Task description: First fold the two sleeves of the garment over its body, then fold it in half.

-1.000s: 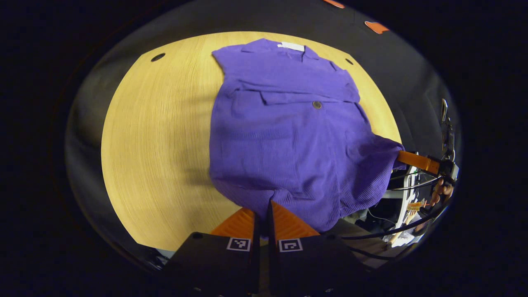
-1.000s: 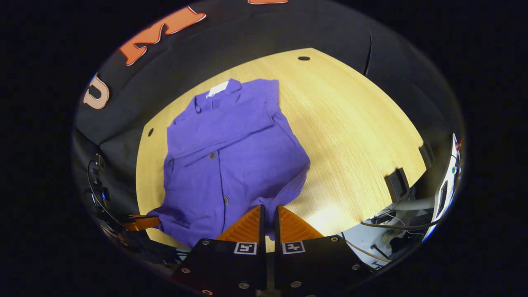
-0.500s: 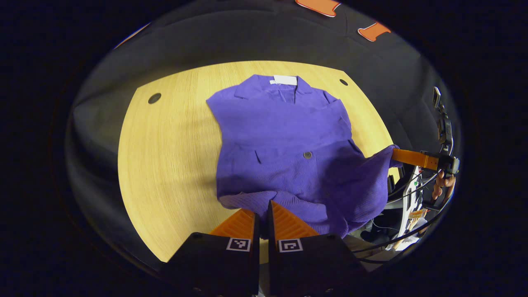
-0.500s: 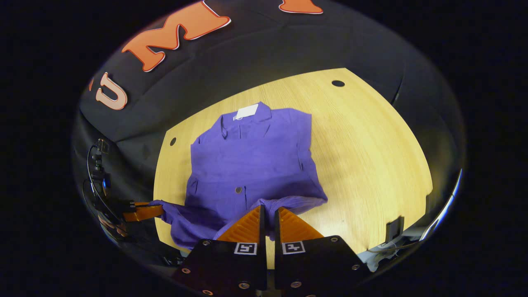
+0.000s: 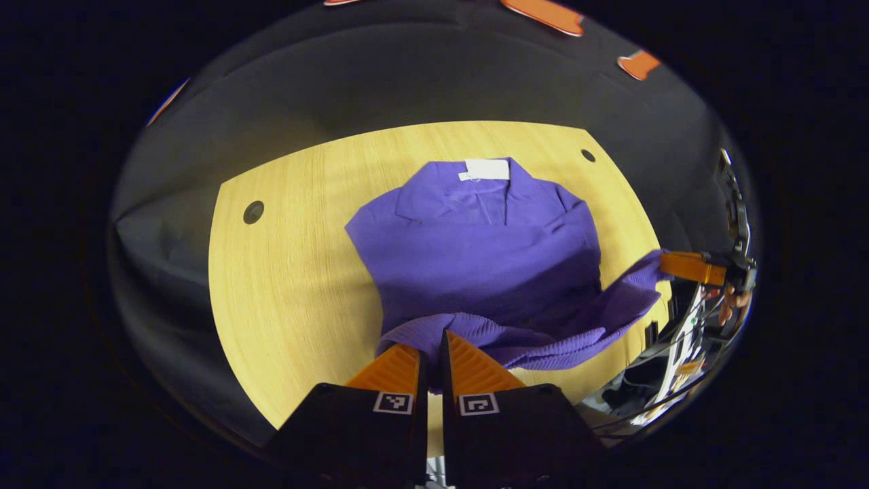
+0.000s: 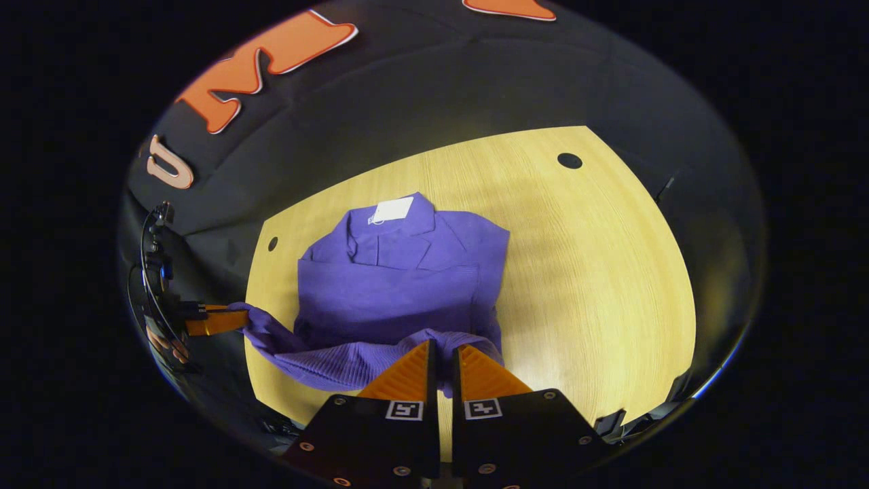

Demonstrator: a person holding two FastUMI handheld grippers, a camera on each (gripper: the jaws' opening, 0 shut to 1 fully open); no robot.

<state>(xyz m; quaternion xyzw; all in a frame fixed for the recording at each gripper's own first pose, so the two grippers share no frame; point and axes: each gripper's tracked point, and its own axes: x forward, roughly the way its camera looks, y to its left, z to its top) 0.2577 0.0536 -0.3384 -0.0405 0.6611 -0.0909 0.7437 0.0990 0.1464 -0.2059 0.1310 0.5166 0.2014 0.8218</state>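
A pale wooden table (image 5: 285, 285) takes up most of both views, with dark cloth behind it. On the table lies a purple garment (image 5: 489, 251), collar end toward the far wall. A white label (image 5: 486, 169) marks the collar. The sleeves look already folded in, since no sleeve sticks out to either side.

You are on the second step, folding the garment in half. Its ribbed bottom hem (image 5: 502, 339) is lifted off the table and hangs in a sagging line between your two grippers, over the lower half of the body.

In the left gripper view, your left gripper (image 5: 430, 353) sits at the bottom of the scene. Its jaws are closed together, pinching one corner of the hem. At the right edge of that view, the other gripper holds the opposite corner, with a hand (image 5: 730, 302) behind it.

In the right gripper view, your right gripper (image 6: 441, 363) also has its jaws closed together on its own hem corner. The left gripper appears far off at the left edge, gripping the other end.

By my judgement, the next move calls for carrying both corners forward together, level with each other, toward the collar. Lay the hem just short of the label. Keep the cloth taut between the grippers so the sag does not bunch. Release only once the hem rests flat.
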